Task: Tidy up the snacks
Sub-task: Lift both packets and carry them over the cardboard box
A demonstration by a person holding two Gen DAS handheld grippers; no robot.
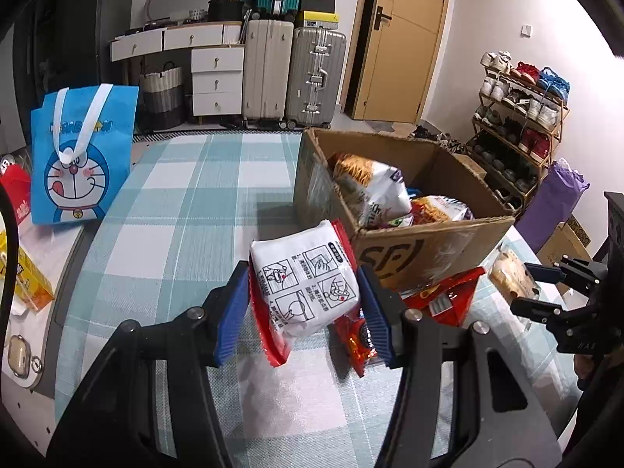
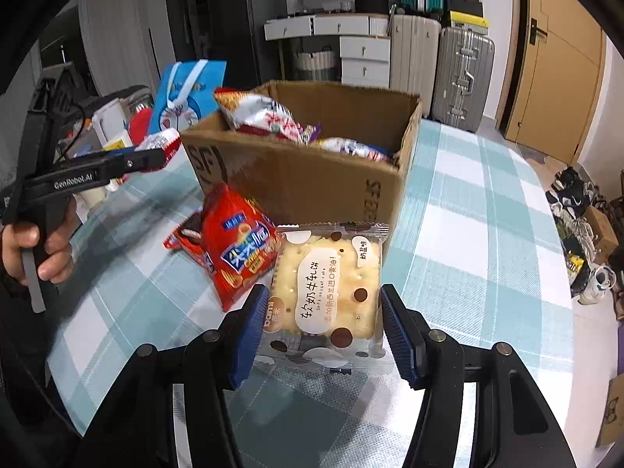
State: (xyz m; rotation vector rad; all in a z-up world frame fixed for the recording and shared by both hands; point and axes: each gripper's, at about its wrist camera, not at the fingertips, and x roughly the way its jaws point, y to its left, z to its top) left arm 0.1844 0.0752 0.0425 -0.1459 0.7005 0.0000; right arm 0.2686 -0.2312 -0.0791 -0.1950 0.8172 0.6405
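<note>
My left gripper (image 1: pixel 304 300) is shut on a white and red snack packet (image 1: pixel 306 284) and holds it above the checked tablecloth, just left of the cardboard box (image 1: pixel 421 249). The box holds several snack bags (image 1: pixel 370 187). My right gripper (image 2: pixel 319 323) is open, its blue pads on either side of a clear-wrapped cracker packet (image 2: pixel 327 288) that lies on the table against the box front (image 2: pixel 296 179). A red snack bag (image 2: pixel 234 249) and a small red Oreo packet (image 2: pixel 187 234) lie left of it. The left gripper also shows in the right wrist view (image 2: pixel 152 156).
A blue Doraemon tote bag (image 1: pixel 82 156) stands at the table's far left, with a yellow box (image 1: pixel 27 277) and small items beside it. Suitcases (image 1: pixel 292 74), drawers and a shoe rack (image 1: pixel 518 124) stand beyond the table. The checked tablecloth (image 2: pixel 487 234) stretches right of the box.
</note>
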